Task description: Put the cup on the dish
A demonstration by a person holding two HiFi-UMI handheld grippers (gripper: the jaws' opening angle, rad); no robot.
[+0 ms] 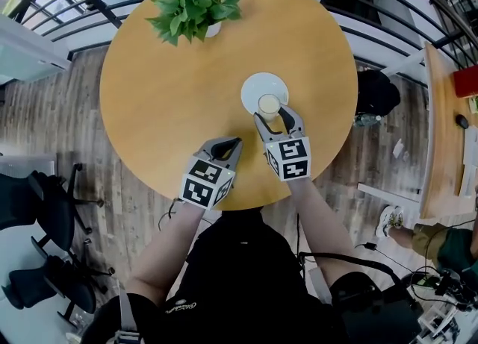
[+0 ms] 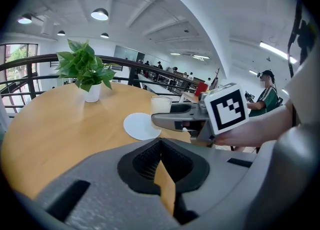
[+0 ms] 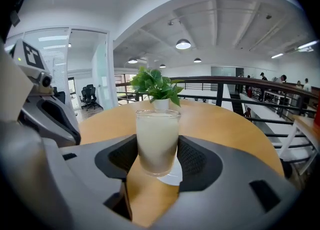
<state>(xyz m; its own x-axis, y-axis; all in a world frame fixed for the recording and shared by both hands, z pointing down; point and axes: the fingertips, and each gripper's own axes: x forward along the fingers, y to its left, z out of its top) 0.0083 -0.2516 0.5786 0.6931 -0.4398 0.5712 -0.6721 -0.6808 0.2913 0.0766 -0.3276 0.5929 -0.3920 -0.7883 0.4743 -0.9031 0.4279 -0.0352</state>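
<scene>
A cup [image 3: 157,141] of pale liquid sits clamped in the right gripper's [image 1: 273,116] jaws over the near edge of the white dish [image 1: 258,83], held upright, apparently for setting down. To the near left, the left gripper [image 1: 231,143] hangs closed and empty above the round table [image 1: 164,104].

A round, light-brown wooden table [image 1: 172,104] stood on a grey-brown plank floor [image 1: 52,126], with a curved black metal railing [image 1: 82,3] beyond its far edge. Black office chairs [image 1: 33,208] sat off its left edge and a long wooden desk [image 1: 441,148] off its right. Round ceiling lamps [image 3: 183,44] glowed on the white vaulted ceiling [image 3: 225,19].
</scene>
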